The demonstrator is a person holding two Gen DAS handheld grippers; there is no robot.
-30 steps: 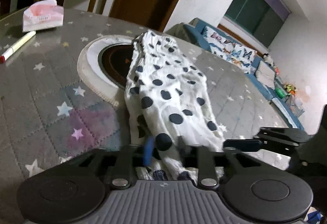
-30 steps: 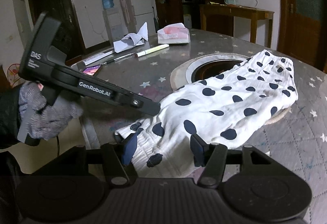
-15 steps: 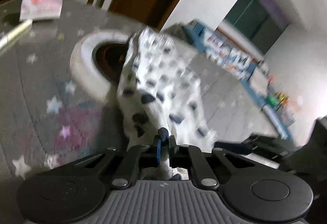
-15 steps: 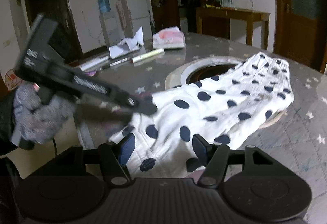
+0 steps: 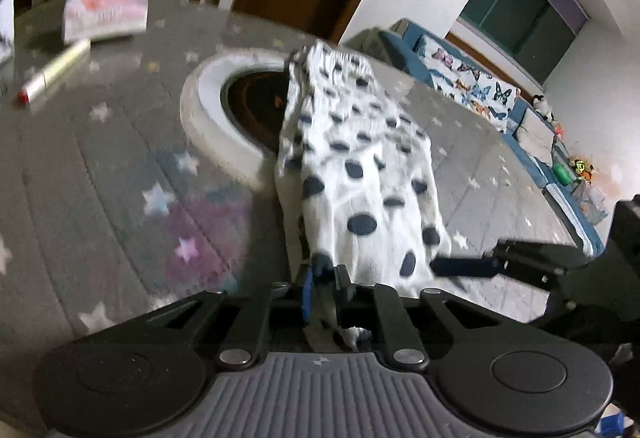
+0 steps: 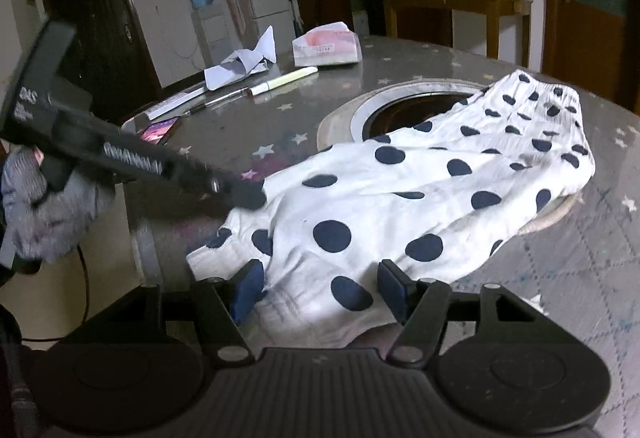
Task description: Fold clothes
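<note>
The left gripper (image 5: 322,288), tilted downward, pinched the dotted cloth (image 6: 420,198), jaws opening slightly; the right gripper (image 6: 318,288) stood open over its near edge.

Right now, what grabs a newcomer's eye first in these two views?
The white garment with navy polka dots, draped across the star-patterned table and partly over its round centre opening. The left gripper pinches one near corner, its jaws easing apart slightly; the right gripper stands open astride the near hem.
</note>
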